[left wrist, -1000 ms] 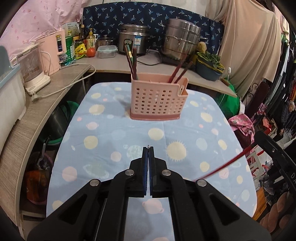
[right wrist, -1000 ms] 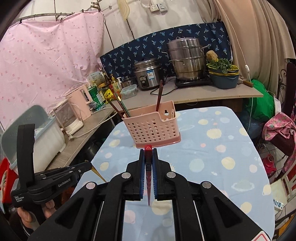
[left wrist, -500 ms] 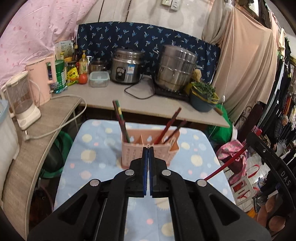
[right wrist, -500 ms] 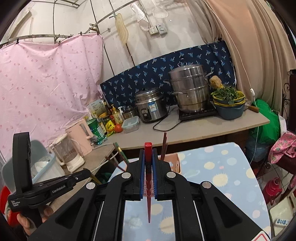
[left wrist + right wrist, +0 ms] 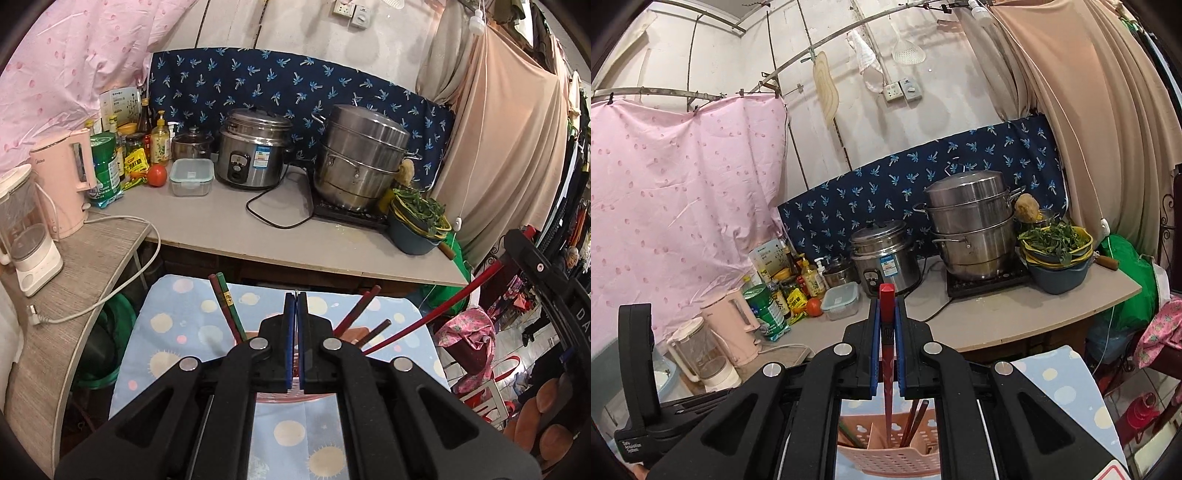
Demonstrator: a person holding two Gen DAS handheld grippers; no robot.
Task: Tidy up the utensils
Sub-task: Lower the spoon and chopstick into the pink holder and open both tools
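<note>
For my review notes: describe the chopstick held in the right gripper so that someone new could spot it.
Start at the blue spotted tablecloth and its pink perforated holder. Right above the holder, the right gripper is shut on a red chopstick that points down into it. It is bright red, unlike the brown chopsticks already standing inside.
</note>
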